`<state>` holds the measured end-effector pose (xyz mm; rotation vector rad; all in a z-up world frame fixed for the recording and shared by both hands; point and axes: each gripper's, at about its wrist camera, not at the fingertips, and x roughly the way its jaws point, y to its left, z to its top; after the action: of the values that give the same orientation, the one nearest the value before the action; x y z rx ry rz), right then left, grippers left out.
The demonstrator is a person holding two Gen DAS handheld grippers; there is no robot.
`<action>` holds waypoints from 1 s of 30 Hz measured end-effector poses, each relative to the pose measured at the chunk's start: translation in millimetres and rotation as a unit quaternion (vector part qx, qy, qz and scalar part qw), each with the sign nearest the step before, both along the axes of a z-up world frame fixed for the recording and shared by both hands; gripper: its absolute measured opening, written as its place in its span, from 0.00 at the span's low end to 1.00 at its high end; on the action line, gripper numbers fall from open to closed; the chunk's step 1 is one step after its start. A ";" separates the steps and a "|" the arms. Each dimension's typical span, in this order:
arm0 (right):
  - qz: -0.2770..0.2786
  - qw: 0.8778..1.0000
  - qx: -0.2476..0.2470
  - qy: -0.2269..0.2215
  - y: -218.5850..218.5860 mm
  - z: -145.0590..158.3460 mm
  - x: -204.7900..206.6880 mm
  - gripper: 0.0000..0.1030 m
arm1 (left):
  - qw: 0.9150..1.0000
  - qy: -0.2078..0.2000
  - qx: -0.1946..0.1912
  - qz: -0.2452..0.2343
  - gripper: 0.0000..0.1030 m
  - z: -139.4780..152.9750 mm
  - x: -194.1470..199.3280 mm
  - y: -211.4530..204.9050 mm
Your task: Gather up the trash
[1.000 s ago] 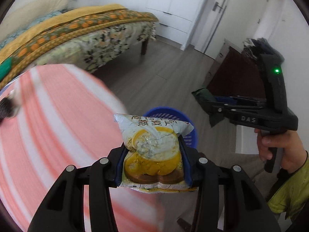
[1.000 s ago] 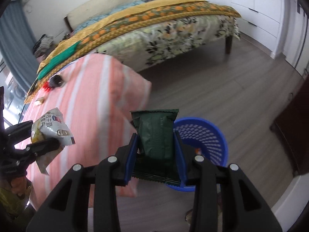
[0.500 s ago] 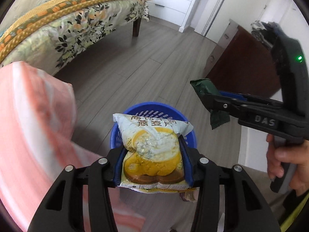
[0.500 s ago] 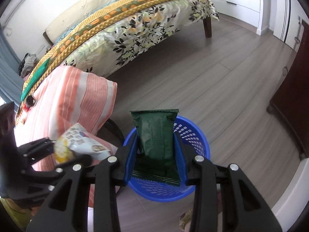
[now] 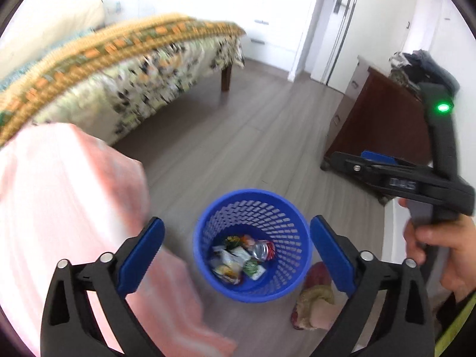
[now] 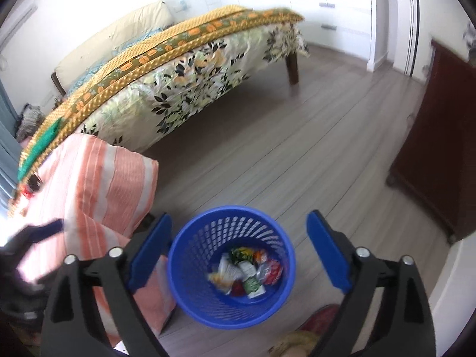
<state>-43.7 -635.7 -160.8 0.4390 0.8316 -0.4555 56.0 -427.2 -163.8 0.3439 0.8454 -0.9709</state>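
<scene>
A bedroom in a home is shown. A bed [image 6: 184, 68] with a floral sheet, a yellow patterned blanket [image 6: 166, 44] and a pale pillow [image 6: 119, 41] is set against the wall, and white built-in wardrobes [image 5: 267, 15] are seen beyond its foot. A grey wood-plank floor [image 6: 297, 154], a dark wooden dresser [image 5: 377, 122] with clothes piled on it and a blue plastic wastebasket [image 6: 190, 270] of wrappers are also seen.

Both tongs have just been opening and now stand wide with nothing between the pads. The yellow oat bag is gone from the left tongs [image 5: 236, 238], the green wrapper from the right tongs [image 6: 239, 239]. Both hang over the blue bin [image 5: 208, 255], wrappers [image 5: 238, 257] lying inside.
</scene>
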 end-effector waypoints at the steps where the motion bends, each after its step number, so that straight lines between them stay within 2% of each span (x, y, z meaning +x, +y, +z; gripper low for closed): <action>1: 0.005 1.000 -0.014 0.000 9.1 2.1 1.5 0.88 | 1.000 -0.009 -0.001 0.002 0.95 4.3 -2.2 12.4; 5: 0.044 0.998 -0.050 -0.005 53.0 5.8 11.2 0.88 | 0.998 -0.036 0.023 0.034 0.95 9.2 -1.5 79.8; 9: 0.118 0.987 -0.111 -0.012 128.1 13.2 27.5 0.88 | 0.993 -0.051 0.047 0.090 0.95 5.9 5.5 160.3; 12: 0.174 0.979 -0.104 -0.023 185.5 14.1 42.6 0.89 | 0.986 -0.053 0.063 0.144 0.95 2.2 18.3 222.3; 16: 0.269 0.959 -0.086 -0.020 274.3 15.9 79.8 0.90 | 0.976 -0.050 0.074 0.200 0.95 0.7 35.1 288.5; 19: 0.316 0.945 -0.081 -0.005 326.6 13.3 114.4 0.91 | 0.965 -0.040 0.082 0.247 0.95 -2.7 54.6 334.2; 23: 0.348 0.934 -0.077 0.021 371.0 -2.1 159.5 0.91 | 0.952 -0.025 0.087 0.291 0.95 -3.9 77.9 377.2; 25: 0.358 0.930 -0.078 0.035 388.7 -14.1 176.5 0.91 | 0.949 -0.018 0.089 0.302 0.95 -2.6 86.0 390.1; 30: 0.358 0.930 -0.065 0.044 394.6 -24.1 183.4 0.96 | 0.941 0.001 0.078 0.328 0.95 7.8 115.6 405.4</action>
<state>139.8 -241.1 -185.0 -0.0280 0.9764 0.1524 171.6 -21.9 -156.0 0.1724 0.9559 -0.2832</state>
